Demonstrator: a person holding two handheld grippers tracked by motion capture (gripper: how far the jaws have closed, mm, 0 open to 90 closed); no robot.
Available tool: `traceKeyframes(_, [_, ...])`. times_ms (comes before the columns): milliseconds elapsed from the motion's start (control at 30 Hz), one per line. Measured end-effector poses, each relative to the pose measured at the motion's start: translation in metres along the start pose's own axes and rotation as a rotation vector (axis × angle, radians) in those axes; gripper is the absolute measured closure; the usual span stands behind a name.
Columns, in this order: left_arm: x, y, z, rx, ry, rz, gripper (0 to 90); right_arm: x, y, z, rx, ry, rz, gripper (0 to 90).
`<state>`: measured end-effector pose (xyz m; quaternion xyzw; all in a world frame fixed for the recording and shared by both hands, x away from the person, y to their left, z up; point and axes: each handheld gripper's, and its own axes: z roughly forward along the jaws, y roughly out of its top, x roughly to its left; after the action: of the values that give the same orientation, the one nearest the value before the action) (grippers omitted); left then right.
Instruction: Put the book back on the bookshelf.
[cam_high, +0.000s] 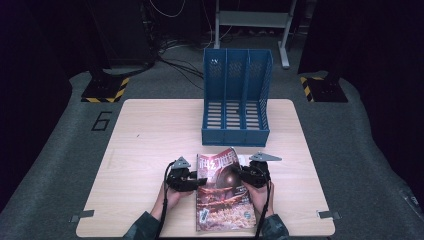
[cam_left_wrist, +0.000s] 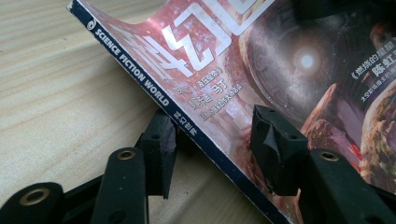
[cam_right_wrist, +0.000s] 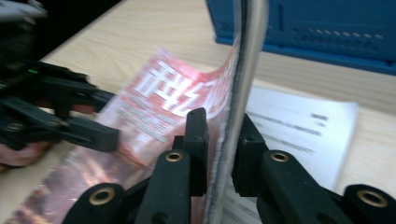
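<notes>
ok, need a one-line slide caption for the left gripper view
Left gripper straddling the spine edge of a science-fiction magazine lifted off the wooden table.

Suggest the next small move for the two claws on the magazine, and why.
Probably finish closing the left claw on the red-covered science fiction magazine's spine edge before lifting. Its pads straddle the spine with a gap still showing, while the right claw has the opposite edge between its pads, lifted off the light wooden table. With both edges held, the magazine can go toward the blue three-slot plastic file rack.
</notes>
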<state>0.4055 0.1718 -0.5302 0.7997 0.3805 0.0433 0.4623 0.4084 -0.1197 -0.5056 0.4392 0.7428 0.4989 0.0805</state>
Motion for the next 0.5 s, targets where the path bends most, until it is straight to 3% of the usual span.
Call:
traceKeyframes(167, [-0.001, 0.0, -0.001, 0.012, 0.001, 0.019, 53.8, -0.007, -0.003, -0.003, 0.06, -0.097, -0.003, 70.5])
traceKeyframes(300, [-0.001, 0.0, -0.001, 0.011, 0.004, 0.02, 54.0, -0.012, -0.009, -0.008, 0.085, -0.115, -0.02, 65.0])
traceKeyframes(333, [-0.001, 0.0, -0.001, 0.011, 0.003, 0.02, 54.0, -0.012, -0.014, -0.013, 0.11, -0.13, -0.02, 57.6])
traceKeyframes(500, [-0.001, 0.0, 0.0, 0.001, 0.009, 0.019, 54.1, -0.003, -0.028, -0.025, 0.135, -0.181, -0.049, 56.7])
